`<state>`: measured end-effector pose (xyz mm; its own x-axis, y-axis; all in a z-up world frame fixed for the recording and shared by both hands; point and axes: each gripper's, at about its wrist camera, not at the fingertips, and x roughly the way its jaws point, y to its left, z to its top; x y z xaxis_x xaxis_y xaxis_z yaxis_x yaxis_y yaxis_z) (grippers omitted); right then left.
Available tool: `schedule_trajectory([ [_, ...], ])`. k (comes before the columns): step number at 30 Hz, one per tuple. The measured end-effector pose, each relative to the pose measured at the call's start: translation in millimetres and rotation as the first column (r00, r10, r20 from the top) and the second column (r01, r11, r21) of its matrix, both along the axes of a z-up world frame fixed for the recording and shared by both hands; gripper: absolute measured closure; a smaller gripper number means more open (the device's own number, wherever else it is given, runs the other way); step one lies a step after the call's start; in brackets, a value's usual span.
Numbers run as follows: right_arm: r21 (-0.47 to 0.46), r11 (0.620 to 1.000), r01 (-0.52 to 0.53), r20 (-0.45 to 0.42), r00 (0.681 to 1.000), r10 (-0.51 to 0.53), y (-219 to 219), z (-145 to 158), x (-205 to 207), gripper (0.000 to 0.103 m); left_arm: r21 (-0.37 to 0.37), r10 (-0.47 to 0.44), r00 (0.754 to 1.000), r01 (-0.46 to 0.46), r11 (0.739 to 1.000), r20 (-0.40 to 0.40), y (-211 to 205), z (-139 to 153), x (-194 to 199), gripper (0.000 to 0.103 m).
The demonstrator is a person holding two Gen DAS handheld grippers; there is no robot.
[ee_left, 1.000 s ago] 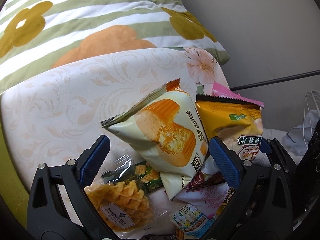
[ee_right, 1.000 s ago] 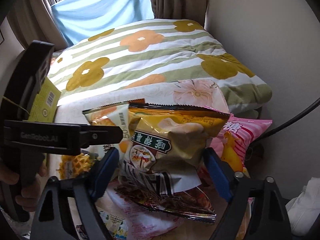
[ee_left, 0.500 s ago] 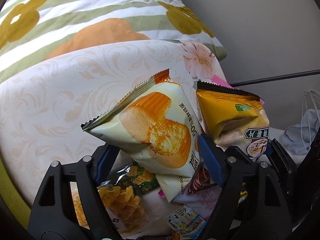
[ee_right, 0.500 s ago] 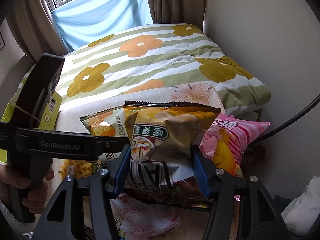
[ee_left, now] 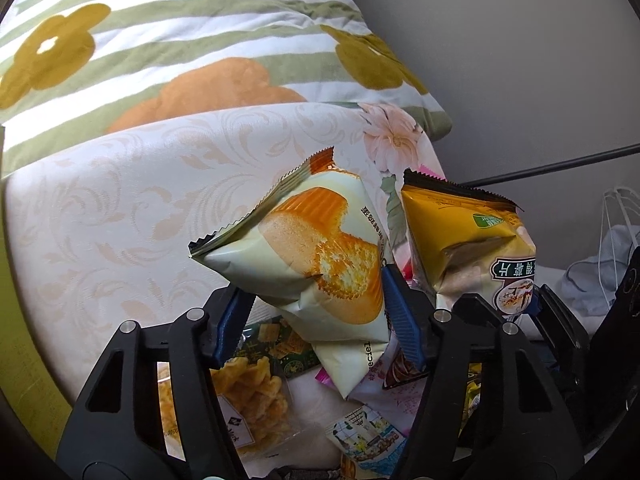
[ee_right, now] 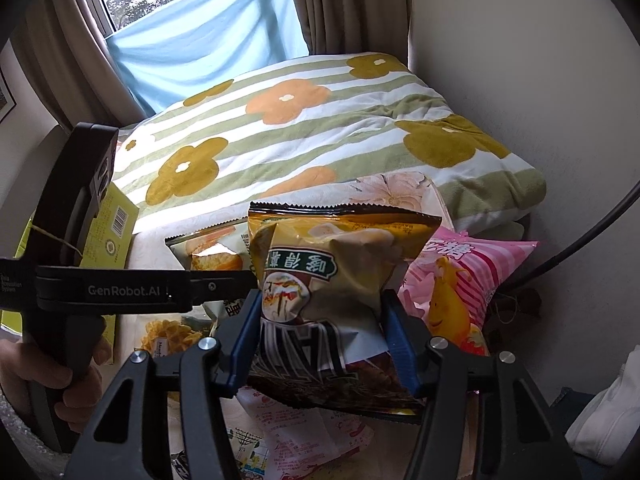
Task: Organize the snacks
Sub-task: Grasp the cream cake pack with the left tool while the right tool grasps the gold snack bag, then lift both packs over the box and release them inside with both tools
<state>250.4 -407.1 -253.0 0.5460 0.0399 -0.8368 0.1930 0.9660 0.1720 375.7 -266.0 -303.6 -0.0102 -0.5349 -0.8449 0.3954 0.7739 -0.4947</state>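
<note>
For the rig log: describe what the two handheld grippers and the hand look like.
Both grippers, left gripper and right gripper, are black plastic frames with silver screws and ribbed blue pads. The left one's body reads "GenRobot.AI" in white. A bare hand grips its handle; no sleeve shows.

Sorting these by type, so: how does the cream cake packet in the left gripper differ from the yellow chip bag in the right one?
The cake packet is cream with a sponge-cake picture; the chip bag is golden yellow with a green label. The cake packet tilts, its sealed edge pointing up-left; the chip bag stands upright. Both are sealed, puffy, and clamped low down, in the left gripper and right gripper.
</note>
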Motion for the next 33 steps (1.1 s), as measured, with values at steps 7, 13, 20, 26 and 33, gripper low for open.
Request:
schedule_trajectory([
  [7,-0.003,1.000,-0.024,0.048,0.999,0.024,-0.9,19.1,-7.7,0.049,-0.023,0.035,0.998,-0.034,0.999,0.053,10.0,27.2,-9.3,0.046],
  [13,-0.019,0.998,-0.054,0.104,0.993,0.056,-1.2,47.4,-18.7,0.050,-0.056,0.090,0.989,-0.084,0.995,0.120,20.7,66.0,-24.3,0.046],
  [20,-0.046,0.989,-0.139,0.197,0.970,0.145,-0.4,97.1,-26.8,0.049,-0.122,0.211,0.949,-0.186,0.975,0.235,53.0,128.0,-44.5,0.046],
  [26,-0.055,0.969,-0.241,0.260,0.933,0.247,15.2,131.5,-20.0,0.049,-0.154,0.340,0.889,-0.306,0.940,0.308,97.1,169.7,-62.5,0.046],
  [33,-0.035,0.939,-0.342,0.293,0.895,0.337,62.0,151.4,-1.7,0.049,-0.186,0.459,0.816,-0.420,0.889,0.353,170.4,200.4,-74.9,0.046],
])
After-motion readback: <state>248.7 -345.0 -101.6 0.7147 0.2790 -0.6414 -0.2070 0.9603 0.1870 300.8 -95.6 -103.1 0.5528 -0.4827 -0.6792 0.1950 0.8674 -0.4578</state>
